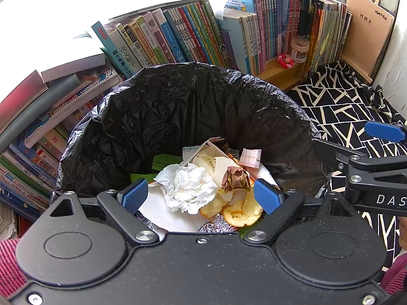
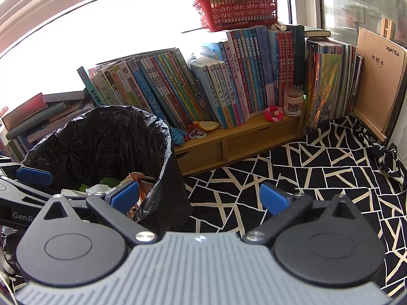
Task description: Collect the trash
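Observation:
A bin lined with a black bag (image 1: 178, 106) (image 2: 106, 137) stands on the patterned cloth. Inside lie a crumpled white tissue (image 1: 188, 188), orange peels (image 1: 241, 211), a brown wrapper (image 1: 235, 178), foil and paper scraps. My left gripper (image 1: 201, 197) hovers open over the bin mouth with nothing between its fingers. My right gripper (image 2: 199, 199) is open beside the bin's right side, above the cloth, also empty. One more piece of orange peel (image 2: 207, 125) rests on the wooden shelf by the books. The right gripper's finger (image 1: 384, 132) shows at the left wrist view's right edge.
A low wooden shelf (image 2: 229, 137) carries a long row of books (image 2: 229, 81), a small white jar (image 2: 293, 101), a pink crocheted ring (image 2: 274, 113) and blue yarn (image 2: 178, 136). A red basket (image 2: 236, 10) sits on the books. Black-and-cream cloth (image 2: 318, 178) covers the surface.

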Demonstrator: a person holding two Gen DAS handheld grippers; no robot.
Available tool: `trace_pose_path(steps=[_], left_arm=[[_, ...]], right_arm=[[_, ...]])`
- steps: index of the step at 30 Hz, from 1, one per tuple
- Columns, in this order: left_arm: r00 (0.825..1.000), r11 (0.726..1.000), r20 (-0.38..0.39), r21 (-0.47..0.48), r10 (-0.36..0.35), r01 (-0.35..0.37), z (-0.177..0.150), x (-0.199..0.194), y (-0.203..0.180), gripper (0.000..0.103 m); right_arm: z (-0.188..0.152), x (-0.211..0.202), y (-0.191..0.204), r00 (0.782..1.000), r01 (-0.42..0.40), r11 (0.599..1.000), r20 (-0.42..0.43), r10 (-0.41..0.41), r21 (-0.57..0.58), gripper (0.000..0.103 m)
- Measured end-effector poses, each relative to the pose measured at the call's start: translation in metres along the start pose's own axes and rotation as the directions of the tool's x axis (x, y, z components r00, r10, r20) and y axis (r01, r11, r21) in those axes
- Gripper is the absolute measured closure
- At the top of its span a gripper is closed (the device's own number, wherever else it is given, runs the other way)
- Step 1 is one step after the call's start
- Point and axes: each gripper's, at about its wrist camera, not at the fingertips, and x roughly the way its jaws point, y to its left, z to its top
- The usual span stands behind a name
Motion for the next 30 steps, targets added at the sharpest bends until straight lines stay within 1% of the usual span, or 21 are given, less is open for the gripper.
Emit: trace_pose_path(steps=[30], left_arm=[[1.000,1.000,-0.002,-0.001,0.000,0.000,-0.0009,0.0013,0.0015,0.013]], right_arm=[[0.0001,0.0006,0.0004,1.000,0.003,1.000,0.000,-0.003,0.001,0.000]])
